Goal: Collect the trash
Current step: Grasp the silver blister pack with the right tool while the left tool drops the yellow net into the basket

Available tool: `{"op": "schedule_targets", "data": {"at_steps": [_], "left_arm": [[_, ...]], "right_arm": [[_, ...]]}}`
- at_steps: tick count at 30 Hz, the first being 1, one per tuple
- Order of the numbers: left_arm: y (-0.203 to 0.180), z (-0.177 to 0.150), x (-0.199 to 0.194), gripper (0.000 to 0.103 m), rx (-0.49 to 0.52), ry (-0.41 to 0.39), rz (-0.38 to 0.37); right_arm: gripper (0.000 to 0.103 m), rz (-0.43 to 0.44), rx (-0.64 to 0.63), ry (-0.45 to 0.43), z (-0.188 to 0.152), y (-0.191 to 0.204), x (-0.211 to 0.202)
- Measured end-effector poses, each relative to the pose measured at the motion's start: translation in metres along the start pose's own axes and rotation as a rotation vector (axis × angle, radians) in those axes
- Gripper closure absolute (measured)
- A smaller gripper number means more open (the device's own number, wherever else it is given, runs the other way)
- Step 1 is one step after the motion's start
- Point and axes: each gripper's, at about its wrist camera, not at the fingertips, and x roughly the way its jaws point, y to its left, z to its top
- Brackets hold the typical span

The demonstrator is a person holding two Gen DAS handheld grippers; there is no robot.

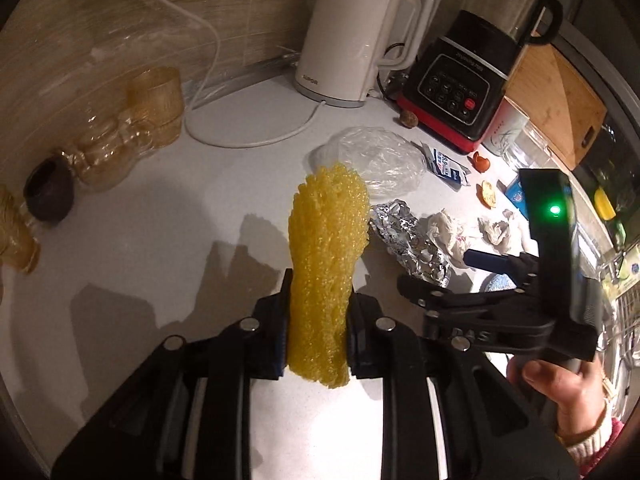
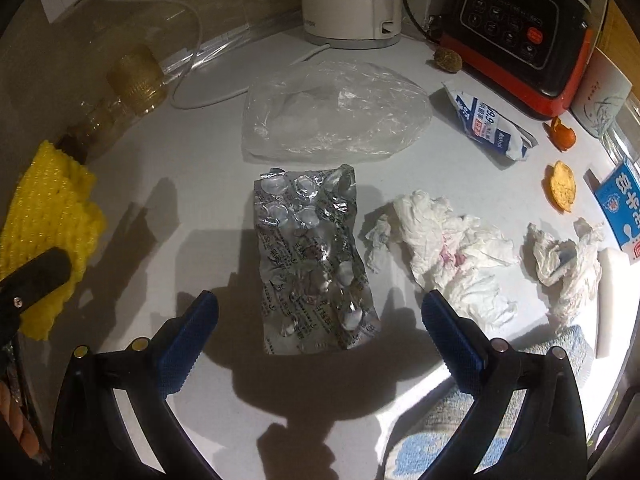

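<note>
My left gripper [image 1: 318,312] is shut on a yellow foam net sleeve [image 1: 326,256] and holds it above the white counter; the sleeve also shows in the right wrist view [image 2: 48,224]. My right gripper [image 2: 320,320] is open and empty, its fingers on either side of a silver blister pack [image 2: 312,256] lying flat on the counter. The pack also shows in the left wrist view [image 1: 408,240], with the right gripper [image 1: 440,272] beside it. A clear plastic bag [image 2: 332,112], crumpled tissues [image 2: 452,248], a torn wrapper [image 2: 492,124] and orange peel [image 2: 560,186] lie around.
A white kettle [image 1: 352,36] and a black and red blender [image 1: 468,80] stand at the back. Amber glass cups [image 1: 156,100] stand at the left. A blue carton [image 2: 622,208] and a towel [image 2: 452,432] lie at the right. A white cable [image 1: 248,140] loops on the counter.
</note>
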Motion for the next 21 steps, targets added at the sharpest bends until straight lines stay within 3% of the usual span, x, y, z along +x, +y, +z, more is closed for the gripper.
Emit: {"op": "schedule_targets", "data": {"at_steps": [5,10,16,21], "left_arm": [[0.008,-0.003,0.006,0.082,-0.006,0.031,0.016],[0.012,-0.008,0.006,0.082,-0.011,0.038,0.028],[0.008,-0.013,0.000,0.082,0.006,0.032,0.034],[-0.011,-0.018,-0.018,0.082,0.055,0.029,0.017]], "right_arm": [[0.030,-0.022,-0.056,0.038,0.007,0.011,0.017],[0.048,-0.049,-0.077,0.031,0.004,0.013,0.017],[0.051,-0.006,-0.072,0.015,-0.005,0.011,0.006],[0.051,0.062,-0.044,-0.038,-0.027,0.007,-0.035]]}}
